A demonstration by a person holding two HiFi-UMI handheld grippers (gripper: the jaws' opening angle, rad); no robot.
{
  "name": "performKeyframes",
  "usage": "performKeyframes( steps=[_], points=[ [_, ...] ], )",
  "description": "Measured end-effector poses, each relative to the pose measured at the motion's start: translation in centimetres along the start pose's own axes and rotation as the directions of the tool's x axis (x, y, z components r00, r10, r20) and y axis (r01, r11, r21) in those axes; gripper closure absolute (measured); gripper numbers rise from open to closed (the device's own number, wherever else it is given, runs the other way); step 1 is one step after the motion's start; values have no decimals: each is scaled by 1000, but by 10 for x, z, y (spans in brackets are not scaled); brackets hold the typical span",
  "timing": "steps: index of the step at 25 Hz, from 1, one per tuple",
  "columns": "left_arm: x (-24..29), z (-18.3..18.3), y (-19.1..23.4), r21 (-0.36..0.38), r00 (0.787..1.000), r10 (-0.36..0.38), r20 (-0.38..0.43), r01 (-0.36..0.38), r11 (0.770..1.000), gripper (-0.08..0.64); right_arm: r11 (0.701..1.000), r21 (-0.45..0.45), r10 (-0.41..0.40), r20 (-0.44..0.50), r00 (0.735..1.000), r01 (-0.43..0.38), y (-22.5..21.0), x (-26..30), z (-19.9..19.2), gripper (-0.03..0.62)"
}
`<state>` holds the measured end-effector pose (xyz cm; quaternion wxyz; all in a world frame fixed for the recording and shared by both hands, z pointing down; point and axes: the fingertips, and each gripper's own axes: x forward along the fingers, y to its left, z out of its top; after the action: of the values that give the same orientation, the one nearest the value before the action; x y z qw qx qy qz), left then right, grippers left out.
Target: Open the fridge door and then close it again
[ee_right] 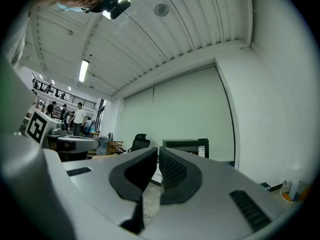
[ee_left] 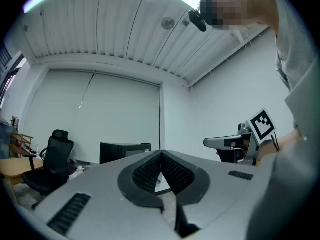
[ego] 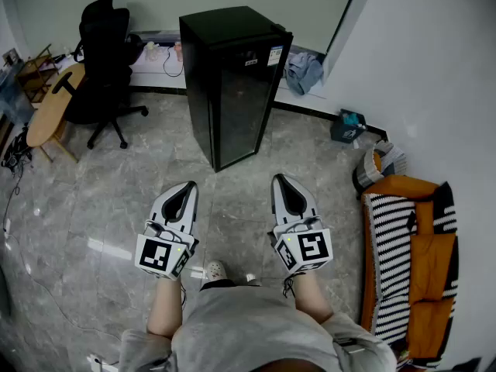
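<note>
The fridge [ego: 232, 84] is a black upright cabinet standing on the grey stone floor [ego: 116, 200]. Its door is closed flush, and its near corner points toward the person. Its back sits close to the low ledge along the far wall.

A broad strip of bare floor runs between the fridge's near edge and the two grippers. The left gripper [ego: 191, 184] is held well short of the fridge and slightly left of its near corner. Its jaws are pressed together at the tips with nothing between them. The right gripper [ego: 277, 178] is equally far from the fridge, toward its right side. Its jaws also meet with nothing pinched.

Left of the fridge stands a black office chair [ego: 105, 53], with open floor between the two. Farther left is a round wooden table [ego: 53, 103].

Right of the fridge, a white wall [ego: 418, 68] narrows the room. A teal box [ego: 349, 126] lies at its foot. Well to the fridge's right and nearer the person, a striped and orange seat [ego: 407, 262] stands against that wall.
</note>
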<state>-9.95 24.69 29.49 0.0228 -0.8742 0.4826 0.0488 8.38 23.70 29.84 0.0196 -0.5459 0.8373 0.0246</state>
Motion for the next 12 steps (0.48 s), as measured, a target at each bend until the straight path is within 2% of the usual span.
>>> performKeyframes(
  steps=[12],
  points=[
    [0, -2, 22, -5, 1000, -14, 16, 14, 1000, 546, 1000, -11, -15, 3, 1000, 15, 14, 16, -5, 568]
  ],
)
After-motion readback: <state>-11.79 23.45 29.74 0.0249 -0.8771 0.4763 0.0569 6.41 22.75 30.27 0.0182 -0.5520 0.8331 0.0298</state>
